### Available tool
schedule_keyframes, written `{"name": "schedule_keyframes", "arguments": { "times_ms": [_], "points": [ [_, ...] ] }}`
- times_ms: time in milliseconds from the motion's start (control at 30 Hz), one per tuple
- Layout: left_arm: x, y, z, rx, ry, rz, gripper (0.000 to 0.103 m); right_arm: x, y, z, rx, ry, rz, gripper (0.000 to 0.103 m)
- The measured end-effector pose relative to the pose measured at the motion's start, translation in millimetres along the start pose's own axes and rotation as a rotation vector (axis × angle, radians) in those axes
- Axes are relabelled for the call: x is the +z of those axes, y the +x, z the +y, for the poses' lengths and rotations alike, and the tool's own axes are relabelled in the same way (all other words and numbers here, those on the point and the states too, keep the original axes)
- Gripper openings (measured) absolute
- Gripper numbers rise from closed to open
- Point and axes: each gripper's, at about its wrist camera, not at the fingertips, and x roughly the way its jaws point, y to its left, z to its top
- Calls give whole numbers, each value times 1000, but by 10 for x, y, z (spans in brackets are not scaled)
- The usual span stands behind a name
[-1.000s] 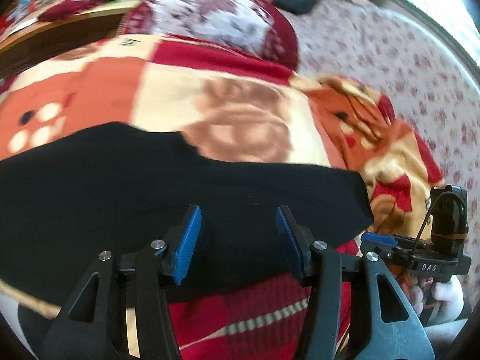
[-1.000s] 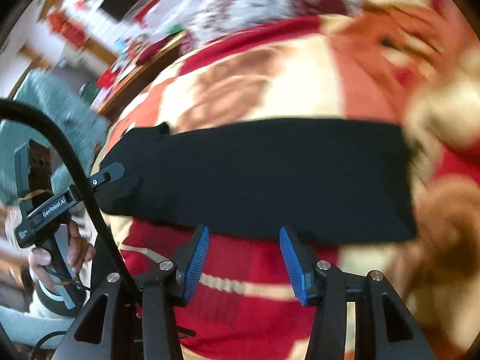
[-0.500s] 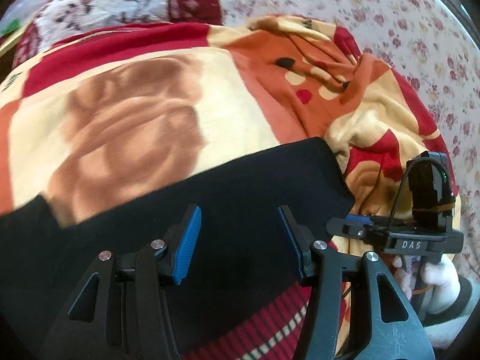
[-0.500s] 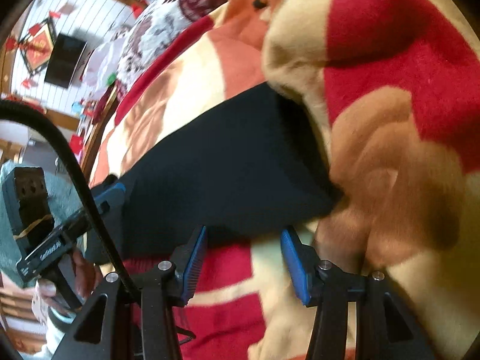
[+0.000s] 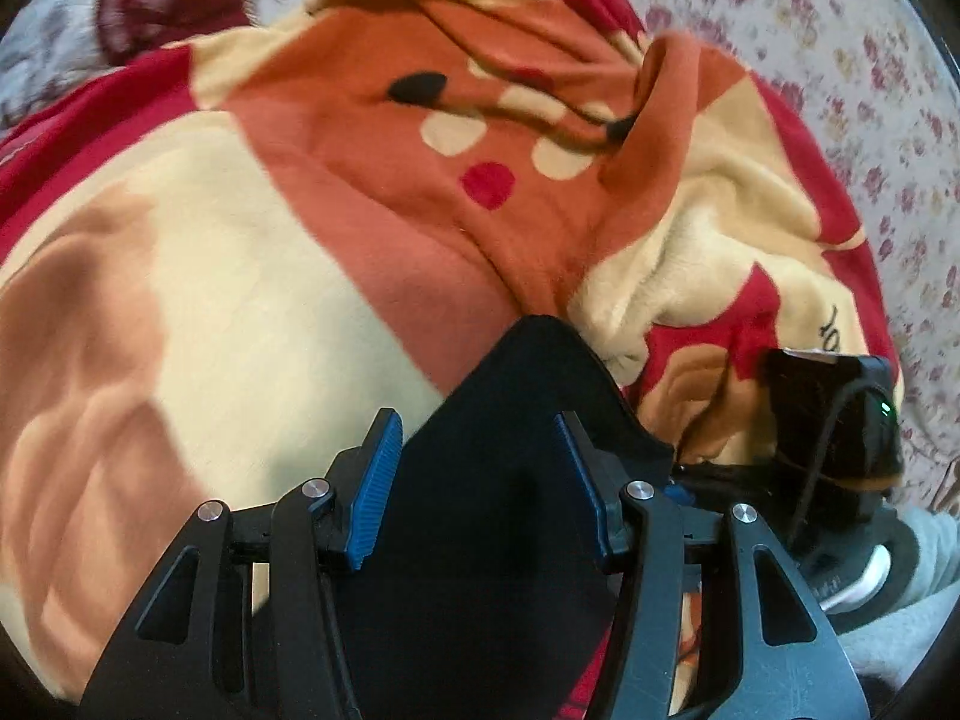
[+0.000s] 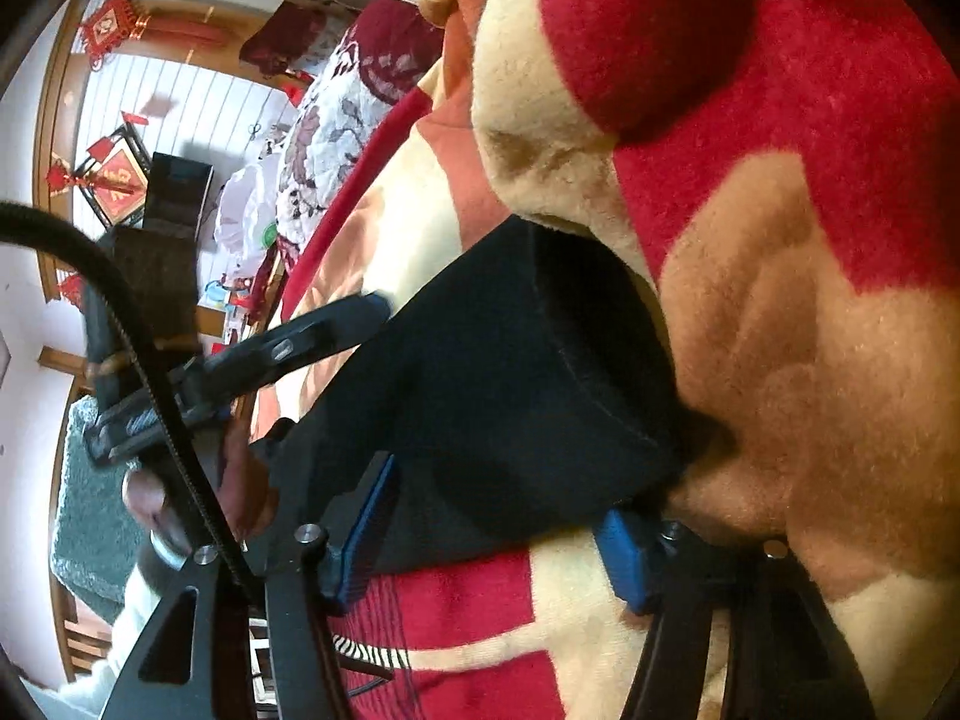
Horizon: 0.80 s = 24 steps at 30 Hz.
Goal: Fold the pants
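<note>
Left wrist view: your left gripper [image 5: 474,483] has its jaws parted, blue pads [image 5: 373,489] clear on both sides of a corner of the black pants [image 5: 504,516]; the cloth runs between the fingers but nothing pinches it, so released; the pants corner points away from you onto the fleece blanket [image 5: 252,276], cream, orange and red; beyond its bunched edge lies a floral bedsheet [image 5: 870,120]; your right-hand tool shows at the right edge, dark and partly blurred.

Right wrist view: your right gripper [image 6: 498,531] has just been opening its jaws; the hemmed end of the pants sits between them, over the left pad and reaching the right pad; no squeeze visible, so released; a thick fold of blanket presses against the pants on the right; your left gripper reaches in from the left, its tip at the far edge of the pants; behind it, a patterned pillow [image 6: 336,138] and red wall decorations [image 6: 114,24].
</note>
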Motion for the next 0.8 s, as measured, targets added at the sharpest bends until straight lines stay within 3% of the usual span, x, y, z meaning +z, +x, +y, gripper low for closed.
{"name": "schedule_keyframes", "arguments": {
  "times_ms": [300,667,733,800],
  "points": [
    [235,312,-180,-47,110,69,52,-59,-40,-22,13,-8,-7,60],
    [449,579,-275,-99,183,136,52,-126,-47,-29,57,-25,-24,71],
    [414,606,-361,-59,239,127,41,-130,-59,-42,62,-29,-20,71],
    [389,636,-428,-19,282,122,32,-109,-39,-18,25,-35,-25,55]
  ]
}}
